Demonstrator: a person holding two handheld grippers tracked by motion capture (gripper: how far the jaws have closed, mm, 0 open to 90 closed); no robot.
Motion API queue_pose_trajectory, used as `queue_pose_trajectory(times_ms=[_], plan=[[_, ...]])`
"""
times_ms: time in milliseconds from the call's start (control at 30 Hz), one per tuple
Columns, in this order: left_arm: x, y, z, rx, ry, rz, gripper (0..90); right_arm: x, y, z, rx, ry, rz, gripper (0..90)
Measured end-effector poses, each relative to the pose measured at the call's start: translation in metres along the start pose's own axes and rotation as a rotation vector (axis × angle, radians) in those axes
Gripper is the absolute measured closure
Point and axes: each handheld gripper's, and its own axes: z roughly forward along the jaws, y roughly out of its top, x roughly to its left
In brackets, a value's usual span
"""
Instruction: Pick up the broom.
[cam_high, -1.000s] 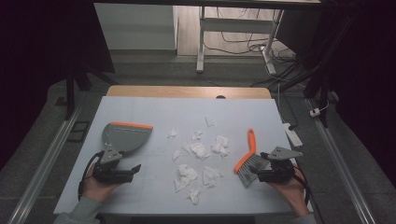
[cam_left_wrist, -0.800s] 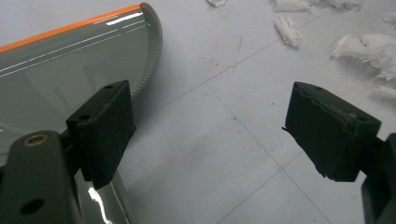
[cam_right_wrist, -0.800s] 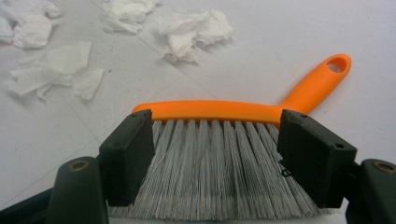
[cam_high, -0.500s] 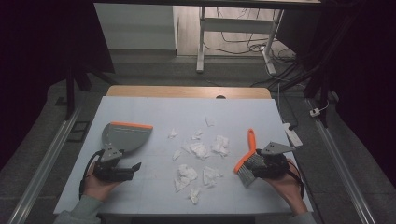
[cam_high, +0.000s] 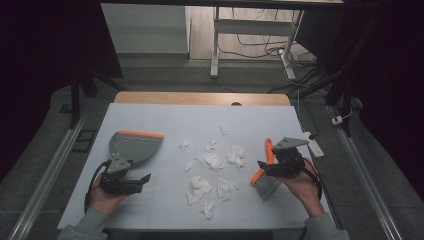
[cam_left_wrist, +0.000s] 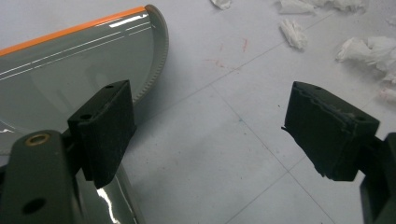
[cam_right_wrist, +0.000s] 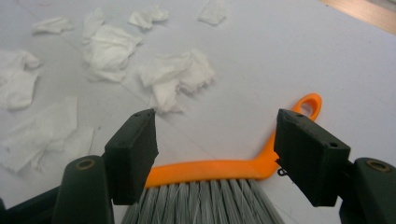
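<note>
**Brush and dustpan wait beside scattered paper**

A white table stands in a dark room. Torn paper scraps lie across its middle. The right gripper hangs over the brush at the near right, jaws spread and just easing inward, not pinching it. The left gripper, jaws spread and empty, sits just near the dustpan at the left.

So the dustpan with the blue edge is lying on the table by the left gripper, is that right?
Not quite: the dustpan has an orange edge, not blue, as the left gripper view shows. It does lie on the table by the left gripper.
</note>
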Motion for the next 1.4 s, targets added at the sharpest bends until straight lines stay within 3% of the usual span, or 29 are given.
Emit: queue_pose_trajectory(times_ms=[333, 500, 867, 1200, 1400], plan=[[-0.002, 0.0, -0.002, -0.005, 0.001, 0.005, 16.7, -0.024, 0.032, 0.017, 0.159, -0.032, 0.107, 31.3], [-0.002, -0.001, -0.002, -0.005, 0.001, 0.009, 16.7, -0.034, 0.041, 0.026, 0.256, -0.08, 0.148, 31.3], [-0.004, -0.002, -0.003, -0.006, -0.006, 0.025, 16.7, -0.054, 0.031, 0.056, 0.424, -0.094, 0.316, 32.7], [-0.006, -0.002, -0.002, -0.003, -0.012, 0.033, 16.8, -0.057, 0.027, 0.077, 0.532, -0.108, 0.4, 34.4], [-0.005, -0.003, -0.002, -0.008, -0.024, 0.04, 16.8, -0.058, 0.022, 0.083, 0.563, -0.139, 0.442, 35.3]])
